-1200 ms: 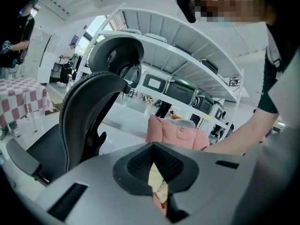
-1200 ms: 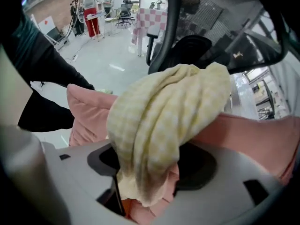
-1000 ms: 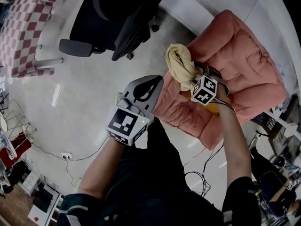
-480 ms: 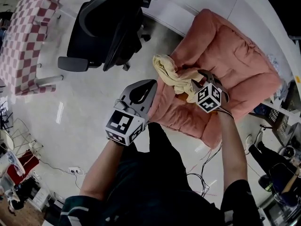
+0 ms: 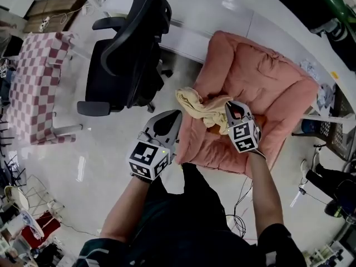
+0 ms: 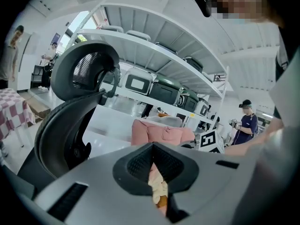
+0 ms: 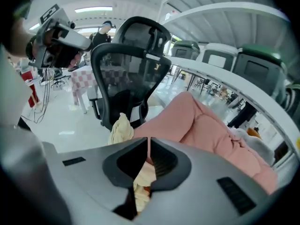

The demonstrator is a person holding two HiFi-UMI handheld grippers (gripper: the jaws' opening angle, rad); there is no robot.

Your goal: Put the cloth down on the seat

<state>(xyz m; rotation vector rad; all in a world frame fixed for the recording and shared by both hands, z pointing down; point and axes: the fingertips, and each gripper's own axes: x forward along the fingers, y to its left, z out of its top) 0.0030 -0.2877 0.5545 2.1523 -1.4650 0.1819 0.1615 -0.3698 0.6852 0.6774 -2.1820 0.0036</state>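
Now the yellow cloth (image 5: 197, 103) lies on the pink seat's (image 5: 272, 82) 9 o'clock edge, just before our right gripper (image 5: 228, 107), whose fingers have just been closing and now meet. The fingers of our left gripper (image 5: 177, 115) also meet, holding nothing. On the glossy floor (image 5: 100, 166) a black office chair (image 5: 119, 65) stands at 10 o'clock.

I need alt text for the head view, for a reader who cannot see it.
Seen from above, a yellow cloth lies bunched on the edge of a pink seat cushion; the right gripper, jaws just closed with nothing between them, hangs beside it. The left gripper, shut, hovers over the floor near a black office chair.
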